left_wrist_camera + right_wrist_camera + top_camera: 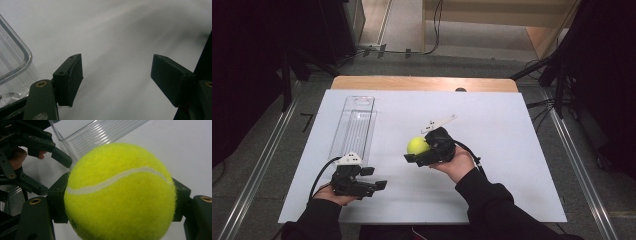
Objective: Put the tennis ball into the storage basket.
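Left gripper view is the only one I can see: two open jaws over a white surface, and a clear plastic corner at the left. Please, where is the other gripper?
Observer: The right gripper is right of the clear tray, above the white table cover.
Operator: Does it hold something?
Observer: Yes, a yellow-green tennis ball, clamped between its jaws.
Operator: Is something inside the tray?
Observer: In the high view it looks empty.

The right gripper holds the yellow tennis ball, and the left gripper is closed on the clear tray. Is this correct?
Not quite. The left gripper is open and holds nothing, as the left gripper view shows; the clear tray only lies beside it. The right gripper does hold the tennis ball.
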A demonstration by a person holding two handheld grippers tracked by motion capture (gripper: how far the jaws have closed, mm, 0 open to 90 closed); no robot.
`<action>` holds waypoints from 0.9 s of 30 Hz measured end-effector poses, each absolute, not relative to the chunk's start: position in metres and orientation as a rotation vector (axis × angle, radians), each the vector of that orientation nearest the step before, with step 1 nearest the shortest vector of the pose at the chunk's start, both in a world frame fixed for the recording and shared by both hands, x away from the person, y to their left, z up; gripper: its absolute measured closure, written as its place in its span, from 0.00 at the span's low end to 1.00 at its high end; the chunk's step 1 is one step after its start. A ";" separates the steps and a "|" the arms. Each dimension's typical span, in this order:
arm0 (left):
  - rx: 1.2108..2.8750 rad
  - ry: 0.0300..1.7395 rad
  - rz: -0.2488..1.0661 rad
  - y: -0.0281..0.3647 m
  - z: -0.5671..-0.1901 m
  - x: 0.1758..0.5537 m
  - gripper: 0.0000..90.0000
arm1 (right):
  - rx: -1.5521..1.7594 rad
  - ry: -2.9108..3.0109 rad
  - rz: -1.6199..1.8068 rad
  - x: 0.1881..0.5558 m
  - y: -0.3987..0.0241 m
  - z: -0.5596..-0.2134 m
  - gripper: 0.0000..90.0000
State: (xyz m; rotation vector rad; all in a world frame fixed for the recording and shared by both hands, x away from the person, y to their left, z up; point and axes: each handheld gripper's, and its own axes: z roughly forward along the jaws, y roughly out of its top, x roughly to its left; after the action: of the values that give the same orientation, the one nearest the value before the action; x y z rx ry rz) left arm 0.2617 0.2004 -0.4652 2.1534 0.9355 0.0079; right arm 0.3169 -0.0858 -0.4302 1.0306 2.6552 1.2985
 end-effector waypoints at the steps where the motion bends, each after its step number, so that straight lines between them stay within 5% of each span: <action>1: 2.153 0.935 0.008 0.200 -0.465 0.262 0.29 | 1.033 2.655 1.299 0.317 -0.085 -0.430 0.26; 27: 2.150 0.932 0.003 0.200 -0.465 0.262 0.29 | 1.051 2.633 1.312 0.338 -0.062 -0.431 0.26</action>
State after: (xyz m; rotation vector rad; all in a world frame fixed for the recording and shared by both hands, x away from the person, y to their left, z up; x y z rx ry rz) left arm 0.2616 0.2003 -0.4653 2.1503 0.9321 0.0034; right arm 0.3385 -0.0625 -0.4309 1.0508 2.6333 1.3119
